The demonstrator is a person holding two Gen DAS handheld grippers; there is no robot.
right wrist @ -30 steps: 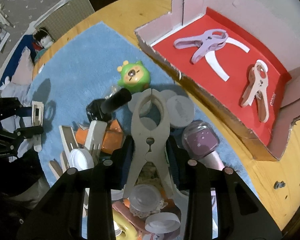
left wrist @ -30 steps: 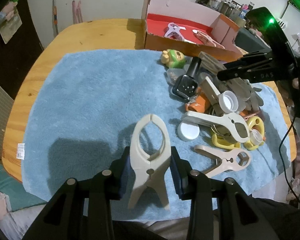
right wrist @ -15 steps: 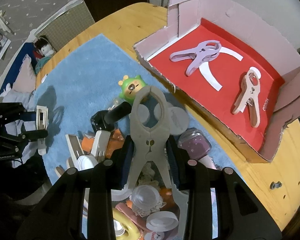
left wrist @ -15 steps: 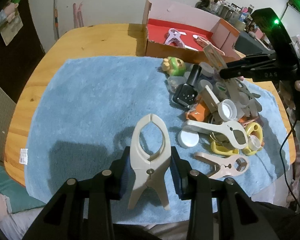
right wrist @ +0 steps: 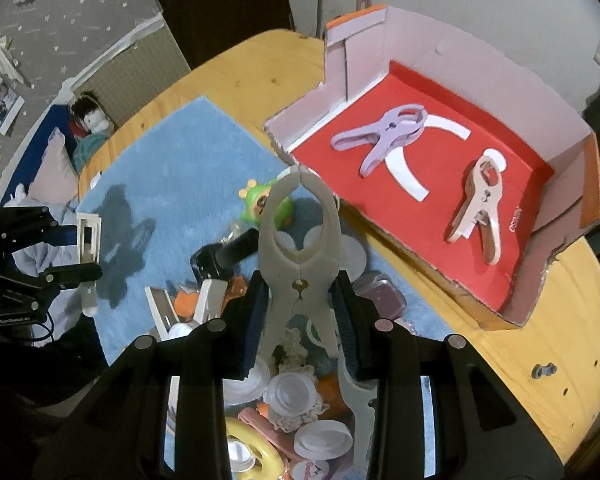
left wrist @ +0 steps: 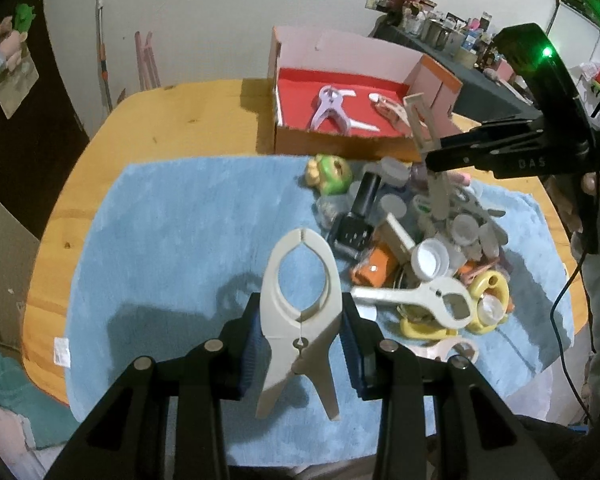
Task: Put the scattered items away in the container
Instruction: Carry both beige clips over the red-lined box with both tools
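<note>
My left gripper (left wrist: 300, 344) is shut on a cream plastic clamp (left wrist: 300, 304) and holds it above the blue towel (left wrist: 179, 220). My right gripper (right wrist: 300, 304) is shut on a grey-beige plastic clamp (right wrist: 300, 240) and holds it above the pile of scattered items (right wrist: 291, 380), just short of the box's near wall. The cardboard box (right wrist: 540, 92) with a red floor holds a lilac clamp (right wrist: 384, 136) and a pink-beige clamp (right wrist: 480, 204). The box also shows in the left wrist view (left wrist: 340, 148), with my right gripper (left wrist: 432, 156) in front of it.
The pile on the towel holds a green toy (left wrist: 332, 172), a black bottle (left wrist: 360, 216), white caps (left wrist: 430, 258), yellow rings (left wrist: 488, 300), a white clamp (left wrist: 420, 300) and an orange piece (left wrist: 370, 270). The wooden table (left wrist: 171, 116) extends past the towel.
Both grippers have risen with their clamps. My right gripper has moved away from the pile toward the box. My left gripper has stayed over the towel.
</note>
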